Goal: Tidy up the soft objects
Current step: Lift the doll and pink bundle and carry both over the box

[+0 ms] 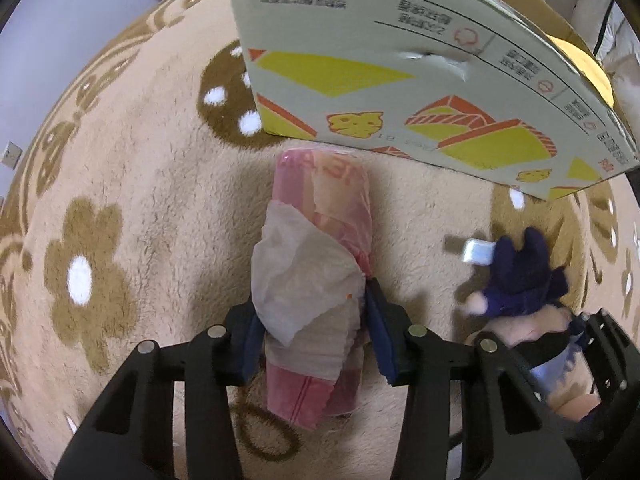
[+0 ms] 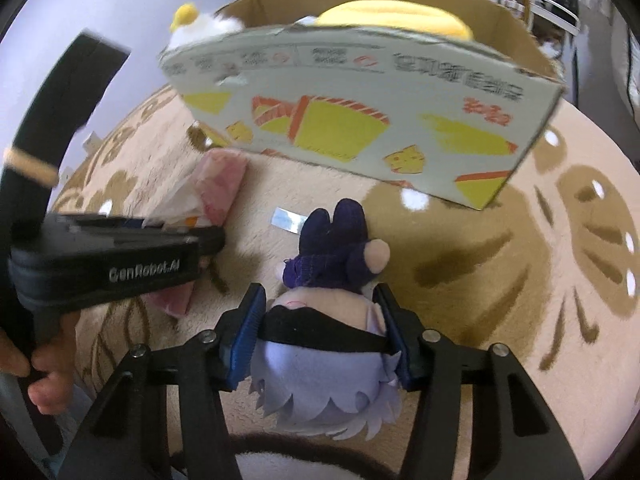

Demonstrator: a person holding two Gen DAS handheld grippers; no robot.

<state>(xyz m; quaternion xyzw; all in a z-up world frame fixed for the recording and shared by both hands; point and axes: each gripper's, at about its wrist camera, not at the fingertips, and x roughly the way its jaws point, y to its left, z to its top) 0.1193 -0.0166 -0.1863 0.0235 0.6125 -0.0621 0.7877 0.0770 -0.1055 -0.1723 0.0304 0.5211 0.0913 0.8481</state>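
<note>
My left gripper (image 1: pixel 312 312) is shut on a pink tissue pack (image 1: pixel 324 208) with white tissue hanging from it, held over the carpet just in front of the cardboard box (image 1: pixel 400 80). My right gripper (image 2: pixel 320 312) is shut on a plush doll (image 2: pixel 328 344) with purple legs, a black band and a lilac skirt. The doll also shows at the right of the left wrist view (image 1: pixel 520 280). The tissue pack (image 2: pixel 220 184) and the left gripper body show at the left of the right wrist view. The box (image 2: pixel 360 120) holds a yellow plush (image 2: pixel 396 16) and a white plush (image 2: pixel 200 28).
A beige carpet (image 1: pixel 140 160) with brown flower patterns covers the floor. A small silver tag (image 2: pixel 286 220) lies on the carpet between the two grippers. A wall socket (image 1: pixel 11 154) sits at far left. Shelving and clutter stand behind the box.
</note>
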